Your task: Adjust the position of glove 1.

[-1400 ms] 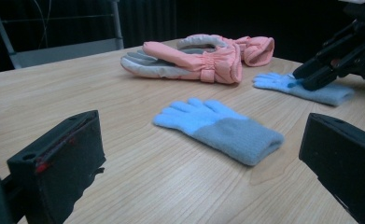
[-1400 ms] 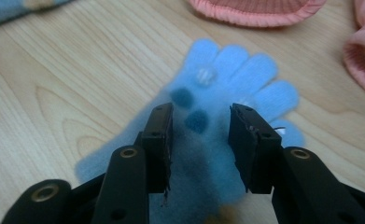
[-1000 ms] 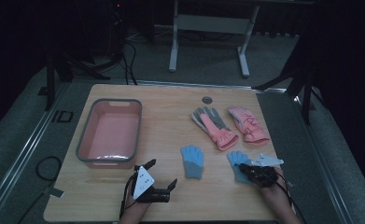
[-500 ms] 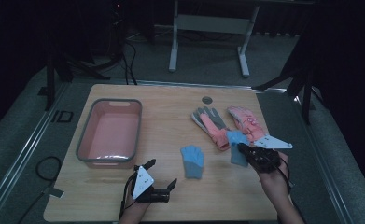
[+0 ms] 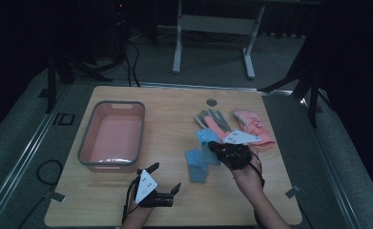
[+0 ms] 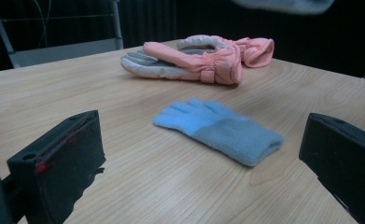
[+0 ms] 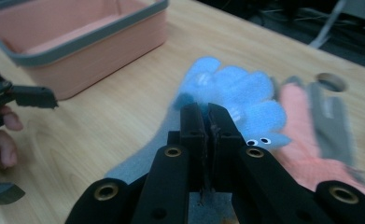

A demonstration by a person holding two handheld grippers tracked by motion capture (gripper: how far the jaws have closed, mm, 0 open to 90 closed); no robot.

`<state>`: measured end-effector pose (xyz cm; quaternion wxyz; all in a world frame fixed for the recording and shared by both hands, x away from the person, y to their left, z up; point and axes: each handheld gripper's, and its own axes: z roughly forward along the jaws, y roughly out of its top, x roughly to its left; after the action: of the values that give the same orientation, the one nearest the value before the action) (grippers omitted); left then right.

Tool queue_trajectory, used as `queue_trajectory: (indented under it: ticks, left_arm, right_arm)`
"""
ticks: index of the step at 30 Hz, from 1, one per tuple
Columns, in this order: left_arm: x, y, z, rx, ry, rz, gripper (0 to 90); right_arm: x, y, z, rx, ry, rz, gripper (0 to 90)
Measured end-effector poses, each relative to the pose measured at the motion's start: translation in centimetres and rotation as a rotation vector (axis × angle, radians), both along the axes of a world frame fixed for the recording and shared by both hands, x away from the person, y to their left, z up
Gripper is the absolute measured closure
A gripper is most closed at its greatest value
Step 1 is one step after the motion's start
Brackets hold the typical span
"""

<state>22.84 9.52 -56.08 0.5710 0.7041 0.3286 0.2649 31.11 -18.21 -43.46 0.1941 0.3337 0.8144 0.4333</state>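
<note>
Blue fuzzy knit, the held glove (image 7: 231, 93) hangs pinched in the right gripper (image 7: 207, 114), whose black jaws are clamped nearly together on the fabric; in the high view it sits just right of centre, lifted off the wood. Its mate, the second blue glove (image 6: 220, 128), lies flat on the tabletop at centre, with a greyer ribbed cuff. The left gripper (image 5: 164, 177) rests at the lower left of the high view, its blocky jaws spread wide with nothing between them. Padded pink gloves (image 6: 194, 58) with grey palms lie beyond. A pink rectangular tub (image 5: 111, 136) with a grey rim sits left on the pale wood-grain table (image 5: 174, 109).
</note>
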Motion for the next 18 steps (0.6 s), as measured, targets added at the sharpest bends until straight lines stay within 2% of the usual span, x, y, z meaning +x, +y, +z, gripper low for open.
queue_trajectory:
  ticks: [8, 14, 18]
  left_arm:
    - [0.0, 0.0, 0.0, 0.000, 0.002, -0.004, 0.1]
    - [0.0, 0.0, 0.0, 0.001, 0.004, -0.005, 0.1]
    - [0.0, 0.0, 0.0, 0.001, 0.005, -0.006, 0.1]
  right_arm:
    - [0.6, 2.5, -3.5, -0.037, 0.076, 0.039, 86.2]
    - [1.0, 3.1, -6.0, -0.070, 0.122, 0.044, 86.1]
    - [1.3, 3.3, -7.1, -0.084, 0.146, 0.034, 86.0]
